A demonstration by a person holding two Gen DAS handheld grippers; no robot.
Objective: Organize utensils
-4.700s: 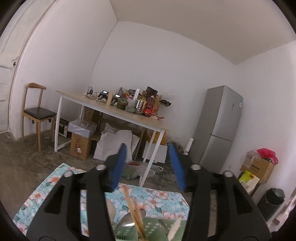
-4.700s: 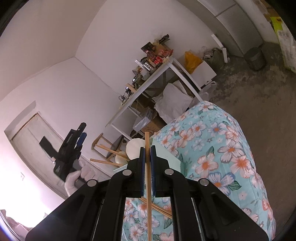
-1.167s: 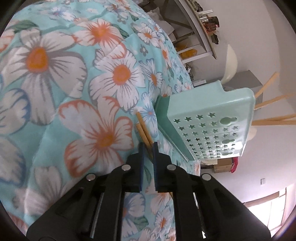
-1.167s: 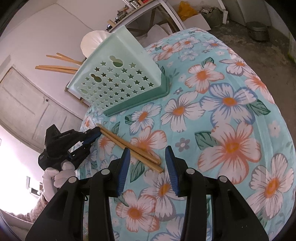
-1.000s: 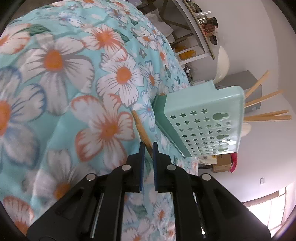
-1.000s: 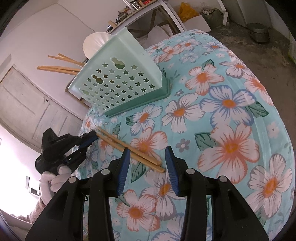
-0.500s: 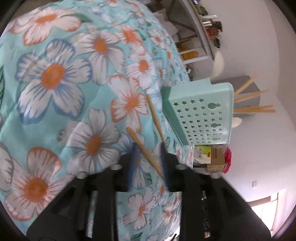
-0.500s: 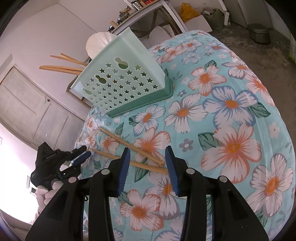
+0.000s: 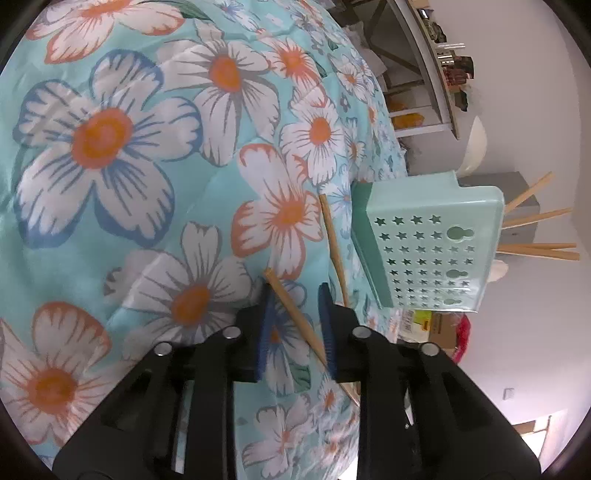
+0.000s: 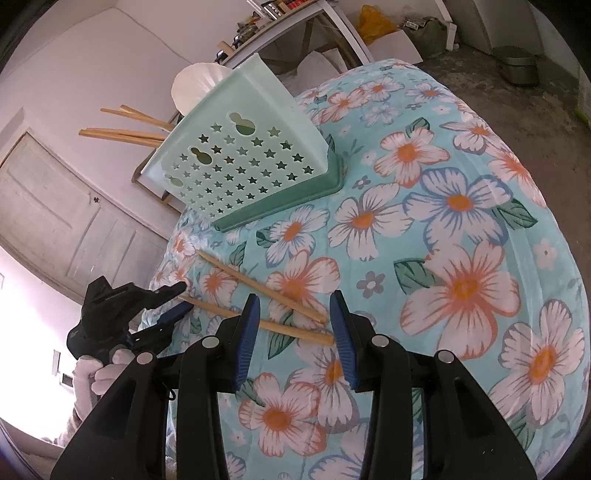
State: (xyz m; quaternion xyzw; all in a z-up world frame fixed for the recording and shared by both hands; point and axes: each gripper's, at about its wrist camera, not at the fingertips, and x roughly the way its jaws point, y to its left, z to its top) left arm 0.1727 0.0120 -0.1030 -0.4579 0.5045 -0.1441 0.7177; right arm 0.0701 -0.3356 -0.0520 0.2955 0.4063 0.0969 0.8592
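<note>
Two wooden chopsticks lie on the floral cloth near a mint utensil basket [image 10: 243, 162] that holds several chopsticks and a white spoon. My left gripper [image 9: 295, 291] is open, its jaws either side of the nearer chopstick [image 9: 295, 314]; the other chopstick [image 9: 332, 247] lies beside the basket [image 9: 428, 247]. In the right wrist view the left gripper [image 10: 177, 295] sits at the end of one chopstick [image 10: 258, 323]; the second chopstick [image 10: 258, 284] lies just beyond. My right gripper [image 10: 293, 314] is open and empty above the chopsticks' other ends.
The floral cloth [image 10: 461, 221] covers the table and drops off at its edges. A cluttered white table [image 10: 295, 22], a bin [image 10: 517, 66] and a door [image 10: 74, 221] stand behind.
My left gripper has opened and let go of the chopstick, which now lies angled away from the other one. The left gripper has pulled back slightly. The right gripper has hardly moved.
</note>
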